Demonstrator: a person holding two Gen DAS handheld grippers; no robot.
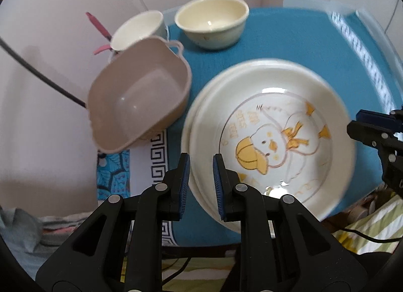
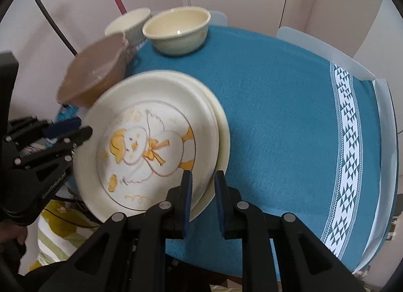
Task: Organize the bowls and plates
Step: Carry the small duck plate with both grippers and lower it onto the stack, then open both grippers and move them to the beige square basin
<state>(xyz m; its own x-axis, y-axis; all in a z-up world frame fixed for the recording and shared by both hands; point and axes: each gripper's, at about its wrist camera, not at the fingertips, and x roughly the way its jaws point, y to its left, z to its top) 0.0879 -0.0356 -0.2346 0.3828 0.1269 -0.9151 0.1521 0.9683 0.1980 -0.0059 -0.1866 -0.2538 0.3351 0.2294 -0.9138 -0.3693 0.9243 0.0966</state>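
Observation:
A stack of cream plates, the top one with a yellow duck drawing [image 1: 272, 141] [image 2: 151, 141], lies on the blue tablecloth. My left gripper [image 1: 200, 186] is shut on the stack's left rim; my right gripper [image 2: 203, 201] is shut on its right rim. Each gripper shows in the other's view, the left one [image 2: 73, 128] and the right one [image 1: 362, 125]. A beige square bowl [image 1: 141, 100] [image 2: 93, 75] leans tilted beside the plates. A cream round bowl [image 1: 212, 21] [image 2: 177, 31] stands at the back, next to a white cup [image 1: 137, 30] [image 2: 128, 24].
The tablecloth [image 2: 289, 115] has a white patterned band [image 2: 350, 156] on the right. A pink utensil [image 1: 99, 27] and a black cable [image 1: 37, 75] are by the wall at left. A striped cloth [image 1: 372, 226] lies below the table edge.

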